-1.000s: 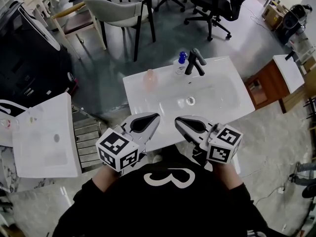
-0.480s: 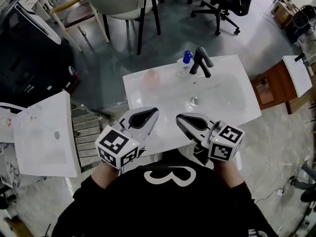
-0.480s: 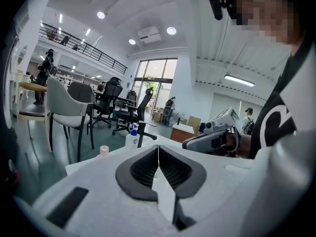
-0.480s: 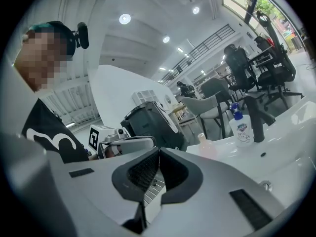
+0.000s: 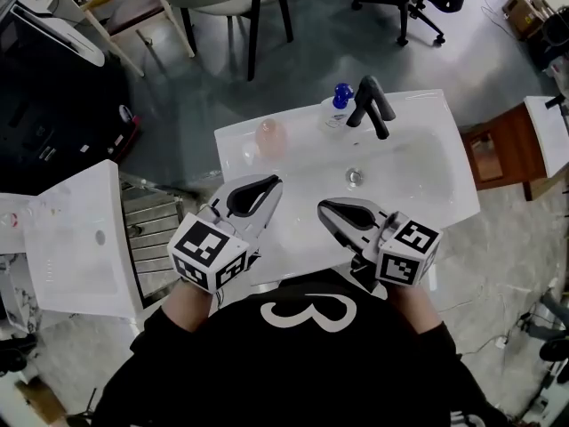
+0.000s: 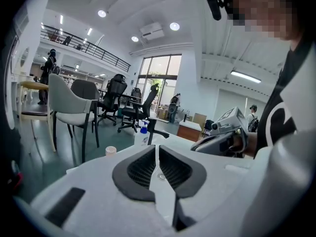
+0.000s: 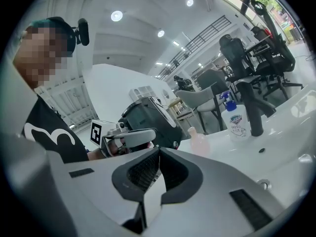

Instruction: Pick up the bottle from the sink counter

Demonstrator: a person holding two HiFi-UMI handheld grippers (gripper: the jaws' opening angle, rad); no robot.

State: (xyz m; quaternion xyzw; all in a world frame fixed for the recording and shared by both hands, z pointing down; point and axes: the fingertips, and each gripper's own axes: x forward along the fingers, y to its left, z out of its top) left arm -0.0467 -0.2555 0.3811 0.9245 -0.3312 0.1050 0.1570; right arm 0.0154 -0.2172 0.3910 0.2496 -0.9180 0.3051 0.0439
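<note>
From the head view, I saw the left tongs and right tongs both clenched and empty, hovering side by side over the near edge of the white sink surface. A pink bottle stood upright at the surface's far left, ahead of the left tongs. A blue-capped bottle stood just beside the black faucet. In the left gripper view, the jaws met with nothing between them, and both bottles stood beyond their tips. In the right gripper view, the jaws were likewise pressed together, with the pink bottle past them, left of the faucet.
</note>
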